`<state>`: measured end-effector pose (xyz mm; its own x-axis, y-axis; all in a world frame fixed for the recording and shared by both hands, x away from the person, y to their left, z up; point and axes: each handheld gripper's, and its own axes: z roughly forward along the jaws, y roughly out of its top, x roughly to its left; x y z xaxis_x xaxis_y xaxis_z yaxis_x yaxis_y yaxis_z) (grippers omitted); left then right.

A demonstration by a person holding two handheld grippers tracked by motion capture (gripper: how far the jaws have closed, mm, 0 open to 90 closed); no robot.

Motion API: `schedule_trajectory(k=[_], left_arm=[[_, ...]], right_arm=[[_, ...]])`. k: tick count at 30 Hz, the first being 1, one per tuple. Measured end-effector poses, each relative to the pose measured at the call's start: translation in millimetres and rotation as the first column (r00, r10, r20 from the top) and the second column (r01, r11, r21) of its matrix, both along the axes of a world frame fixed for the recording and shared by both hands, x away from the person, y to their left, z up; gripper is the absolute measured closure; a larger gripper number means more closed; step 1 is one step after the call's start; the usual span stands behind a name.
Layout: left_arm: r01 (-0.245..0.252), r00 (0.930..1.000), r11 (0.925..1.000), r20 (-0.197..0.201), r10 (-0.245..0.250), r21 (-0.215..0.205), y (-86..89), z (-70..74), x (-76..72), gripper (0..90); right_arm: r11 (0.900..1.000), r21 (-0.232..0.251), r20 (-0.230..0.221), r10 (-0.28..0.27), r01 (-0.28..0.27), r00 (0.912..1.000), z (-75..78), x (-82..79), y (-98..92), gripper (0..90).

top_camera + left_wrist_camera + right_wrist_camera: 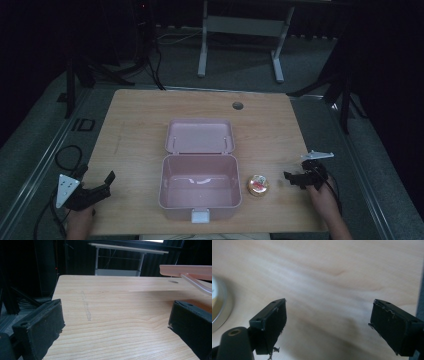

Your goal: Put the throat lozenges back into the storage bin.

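Left gripper (102,186) spread, right gripper (291,179) spread, tin (258,185) beside open pink box (199,192)

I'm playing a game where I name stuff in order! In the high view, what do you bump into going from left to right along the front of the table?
left gripper → pink box → small round tin → right gripper

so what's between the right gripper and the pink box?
A small round tin on the table, beside the box; the right gripper is just past it, seen in the high view.
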<state>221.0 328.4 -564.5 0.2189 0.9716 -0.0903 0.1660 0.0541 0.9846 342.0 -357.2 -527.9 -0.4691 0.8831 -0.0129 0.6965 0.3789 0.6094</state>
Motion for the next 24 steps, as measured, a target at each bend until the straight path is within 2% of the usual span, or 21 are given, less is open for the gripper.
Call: schedule_trajectory(k=[1, 5, 10, 11, 12, 16, 19, 22, 24], left_arm=[[0.001, 1.0000, 1.0000, -0.001, -0.001, 0.001, 0.2, 0.0, -0.1, 0.4], [0.002, 1.0000, 1.0000, 0.001, -0.002, -0.001, 0.1, 0.0, 0.0, 0.4], [0.000, 1.0000, 1.0000, 0.002, 0.000, -0.001, 0.2, -0.1, -0.2, 0.4], [0.000, 1.0000, 1.0000, 0.002, 0.000, -0.001, 0.2, -0.1, -0.2, 0.3], [0.000, 1.0000, 1.0000, 0.002, 0.000, -0.001, 0.2, -0.1, -0.2, 0.4], [0.000, 1.0000, 1.0000, 0.002, 0.000, -0.002, 0.2, 0.0, -0.2, 0.4], [0.000, 1.0000, 1.0000, 0.001, 0.000, -0.002, 0.3, 0.0, -0.1, 0.4], [0.000, 1.0000, 1.0000, 0.001, 0.000, -0.002, 0.3, 0.0, -0.1, 0.4], [0.000, 1.0000, 1.0000, 0.001, 0.000, -0.002, 0.3, 0.0, -0.1, 0.4]], right_arm=[[1.000, -0.013, -0.034, 0.014, -0.015, 0.9993, 2.3, 0.4, 1.1, 13.4], [0.998, -0.050, -0.122, 0.040, -0.046, 0.9917, 12.3, 0.0, 4.0, 13.3], [0.991, -0.089, -0.174, 0.086, -0.103, 0.9810, 19.6, -1.6, 6.8, 13.9], [0.984, -0.107, -0.198, 0.118, -0.141, 0.9731, 21.5, -2.8, 8.1, 14.2], [0.981, -0.114, -0.212, 0.131, -0.157, 0.9685, 22.6, -3.6, 8.8, 14.2], [0.971, -0.136, -0.278, 0.155, -0.199, 0.9480, 27.2, -5.9, 9.5, 14.3], [0.956, -0.163, -0.353, 0.173, -0.242, 0.9195, 28.7, -7.9, 11.1, 14.3], [0.941, -0.171, -0.425, 0.198, -0.293, 0.8833, 28.2, -9.5, 12.6, 14.3], [0.919, -0.182, -0.483, 0.227, -0.350, 0.8457, 27.2, -11.1, 13.8, 14.2]])
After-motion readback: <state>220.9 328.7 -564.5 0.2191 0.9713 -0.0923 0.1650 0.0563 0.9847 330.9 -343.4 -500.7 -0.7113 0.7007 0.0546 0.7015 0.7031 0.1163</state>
